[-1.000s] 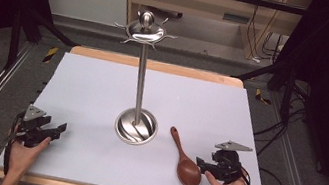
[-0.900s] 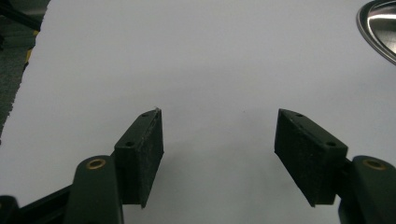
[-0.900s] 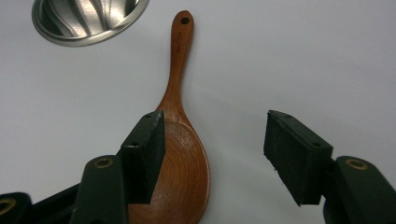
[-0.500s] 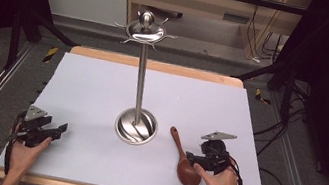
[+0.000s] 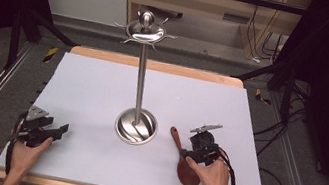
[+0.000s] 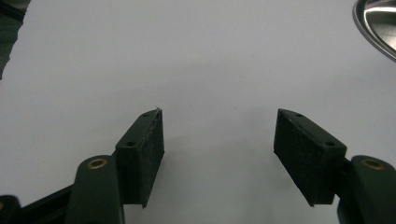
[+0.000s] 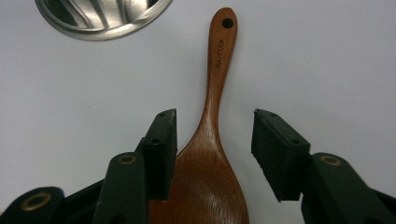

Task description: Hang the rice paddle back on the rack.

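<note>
A brown wooden spoon (image 5: 178,142) lies flat on the white table top (image 5: 102,87), to the right of a steel stand's round base (image 5: 135,127). My right gripper (image 5: 188,156) is down over the spoon's bowl end. In the right gripper view the spoon (image 7: 215,88) runs away between the jaws, and my right gripper (image 7: 215,114) has just been closing. Its left pad (image 7: 161,140) sits against the bowl's edge, while a gap remains at the right pad (image 7: 275,149). My left gripper (image 5: 55,131) rests open at the front left corner, nothing between its fingers (image 6: 219,114).
The stand's thin pole rises to a hooked top disc (image 5: 145,29). Its base edge shows in the right gripper view (image 7: 100,16) and in the left gripper view (image 6: 378,23). Wooden table edges frame the white board; dark floor and cables lie beyond.
My right gripper has slid left across the table onto the spoon's bowl end, and its jaws have narrowed around it. The left gripper and the spoon have stayed where they were.
</note>
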`<state>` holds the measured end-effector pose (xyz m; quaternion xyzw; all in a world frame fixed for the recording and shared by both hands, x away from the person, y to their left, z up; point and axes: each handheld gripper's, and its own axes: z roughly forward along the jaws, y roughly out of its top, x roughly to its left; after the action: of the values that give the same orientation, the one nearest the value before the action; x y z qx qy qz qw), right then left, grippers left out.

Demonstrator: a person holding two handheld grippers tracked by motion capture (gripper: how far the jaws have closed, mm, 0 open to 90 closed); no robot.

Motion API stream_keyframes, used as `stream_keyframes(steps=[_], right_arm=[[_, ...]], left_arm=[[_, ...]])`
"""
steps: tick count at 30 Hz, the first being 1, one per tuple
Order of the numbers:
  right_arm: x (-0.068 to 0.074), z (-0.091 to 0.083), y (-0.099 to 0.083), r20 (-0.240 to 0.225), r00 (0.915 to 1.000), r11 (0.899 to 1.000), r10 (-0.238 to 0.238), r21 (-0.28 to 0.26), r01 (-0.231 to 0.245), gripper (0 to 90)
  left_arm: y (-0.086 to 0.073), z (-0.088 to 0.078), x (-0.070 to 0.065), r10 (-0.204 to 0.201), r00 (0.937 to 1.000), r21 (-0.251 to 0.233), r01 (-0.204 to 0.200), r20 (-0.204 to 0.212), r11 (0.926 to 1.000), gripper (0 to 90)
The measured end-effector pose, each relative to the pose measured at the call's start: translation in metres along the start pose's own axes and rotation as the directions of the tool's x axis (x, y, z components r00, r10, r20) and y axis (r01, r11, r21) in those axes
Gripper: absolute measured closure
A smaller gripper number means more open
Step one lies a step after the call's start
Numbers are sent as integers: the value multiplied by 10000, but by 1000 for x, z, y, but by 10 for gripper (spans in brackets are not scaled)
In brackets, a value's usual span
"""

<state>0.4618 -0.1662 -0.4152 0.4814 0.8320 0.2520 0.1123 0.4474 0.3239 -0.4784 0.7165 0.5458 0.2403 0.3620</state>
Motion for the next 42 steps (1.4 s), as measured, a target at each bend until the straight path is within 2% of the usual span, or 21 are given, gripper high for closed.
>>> stream_keyframes(steps=[5,7,9,15,17,22,23,28,35,39,42], right_arm=[[-1,9,8,-98,9999,9983,-98,579,104,549],[-2,11,10,-106,9999,9978,-90,650,97,556],[-4,16,14,-123,9999,9957,42,923,-30,568],[-5,24,17,-118,9999,9928,36,1200,-22,596],[-5,26,19,-151,9997,9908,195,1342,-173,611],[-8,33,21,-159,9998,9880,109,1543,-83,632],[-8,34,21,-152,9996,9863,231,1639,-203,638],[-7,42,23,-178,9997,9830,162,1832,-126,661],[-5,50,24,-201,9993,9771,312,2113,-262,712],[-3,54,24,-102,9999,9727,127,2318,-100,730],[-3,55,25,-79,9997,9714,221,2366,-196,737]], left_arm=[[1,-1,0,4,10000,-69,-4,-25,10000,326],[0,0,-1,25,10000,-10,-25,0,10000,326],[0,-1,-2,170,9999,58,-170,-12,9998,327],[0,-1,-2,173,9999,16,-173,5,9998,327],[0,-1,-2,207,9998,77,-207,19,9998,328],[0,-1,-2,226,9997,103,-227,52,9997,329],[0,0,-2,191,9998,73,-192,55,9998,329],[-1,1,-3,220,9997,114,-221,82,9997,329],[-1,1,-3,226,9997,140,-227,98,9996,329],[-1,1,-3,228,9997,141,-229,121,9996,329],[-1,2,-4,246,9996,176,-248,114,9995,330]])
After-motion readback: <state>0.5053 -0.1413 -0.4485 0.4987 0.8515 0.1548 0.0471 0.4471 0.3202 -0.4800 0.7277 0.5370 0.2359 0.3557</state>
